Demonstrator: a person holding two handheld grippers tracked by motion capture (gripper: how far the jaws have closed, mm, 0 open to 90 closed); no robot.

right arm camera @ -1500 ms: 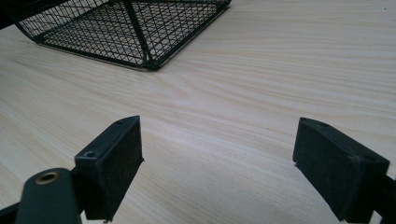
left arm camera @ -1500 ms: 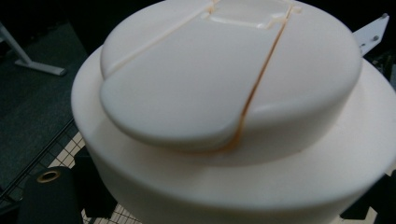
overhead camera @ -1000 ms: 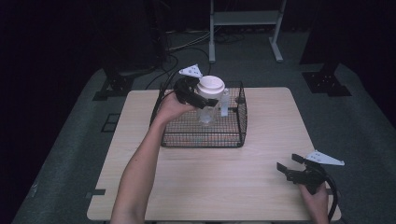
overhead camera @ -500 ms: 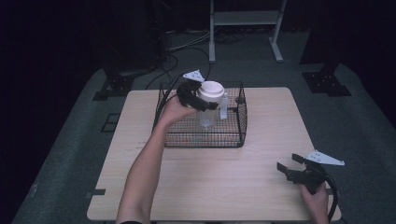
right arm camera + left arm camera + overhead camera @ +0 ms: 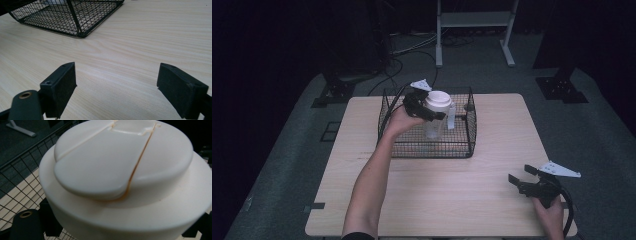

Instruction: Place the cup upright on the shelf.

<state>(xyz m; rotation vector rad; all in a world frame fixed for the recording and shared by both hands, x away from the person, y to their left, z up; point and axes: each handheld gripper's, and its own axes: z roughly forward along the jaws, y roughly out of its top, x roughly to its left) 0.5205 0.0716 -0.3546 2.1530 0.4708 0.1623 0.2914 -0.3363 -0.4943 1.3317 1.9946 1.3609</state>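
Dark floor surrounds a pale wooden table [image 5: 442, 200] bearing a black wire basket [image 5: 427, 149]. Inside the basket's upper part, the left gripper [image 5: 424, 107] clamps a clear bottle [image 5: 434, 127] just under its white lid [image 5: 120, 170], holding it upright. Near the table's right front corner, the right gripper [image 5: 524, 182] rests with jaws wide apart, holding nothing

We note a light wood-grain desk [image 5: 452, 200] standing on grey floor [image 5: 287, 175]. A black wire basket [image 5: 432, 147] sits directly on the desk, toward its far edge and left of centre. The near half is bare wood.
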